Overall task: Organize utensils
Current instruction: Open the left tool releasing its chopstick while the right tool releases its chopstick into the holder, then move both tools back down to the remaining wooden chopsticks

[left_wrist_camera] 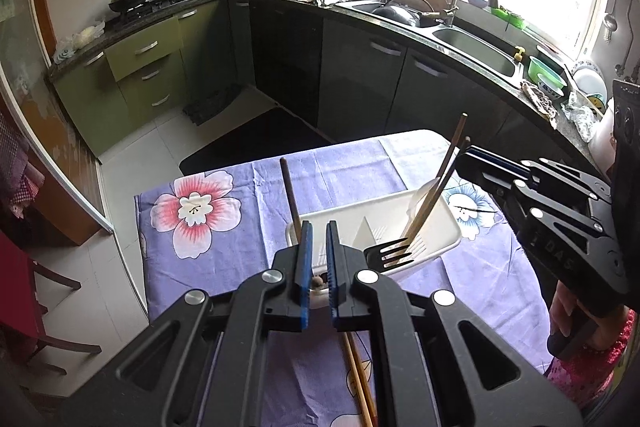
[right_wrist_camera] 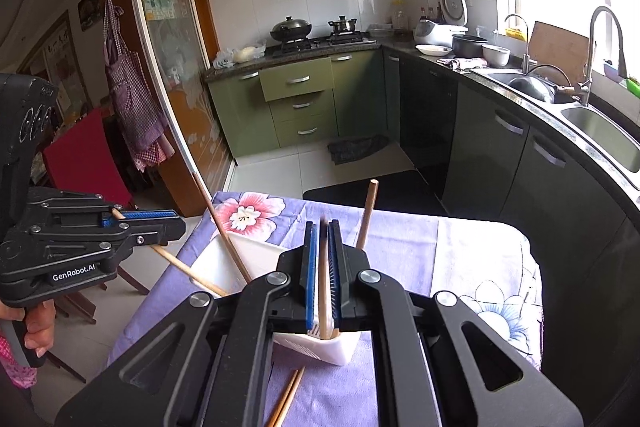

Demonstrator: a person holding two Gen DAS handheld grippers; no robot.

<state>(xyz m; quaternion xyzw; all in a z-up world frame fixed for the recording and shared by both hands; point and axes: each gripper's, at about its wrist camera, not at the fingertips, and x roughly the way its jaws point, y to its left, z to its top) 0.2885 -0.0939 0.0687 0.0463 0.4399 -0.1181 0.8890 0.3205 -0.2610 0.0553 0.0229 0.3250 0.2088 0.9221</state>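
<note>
Black tools (left_wrist_camera: pixel 316 255) tilted over tray (left_wrist_camera: pixel 448 227)

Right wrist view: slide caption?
Right tongs shut on a chopstick over the white tray; left tongs alongside.

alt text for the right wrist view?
The right gripper, shut on a pair of chopsticks, points down over a white tray on a purple floral tablecloth. The left gripper holds another chopstick at left.
</note>
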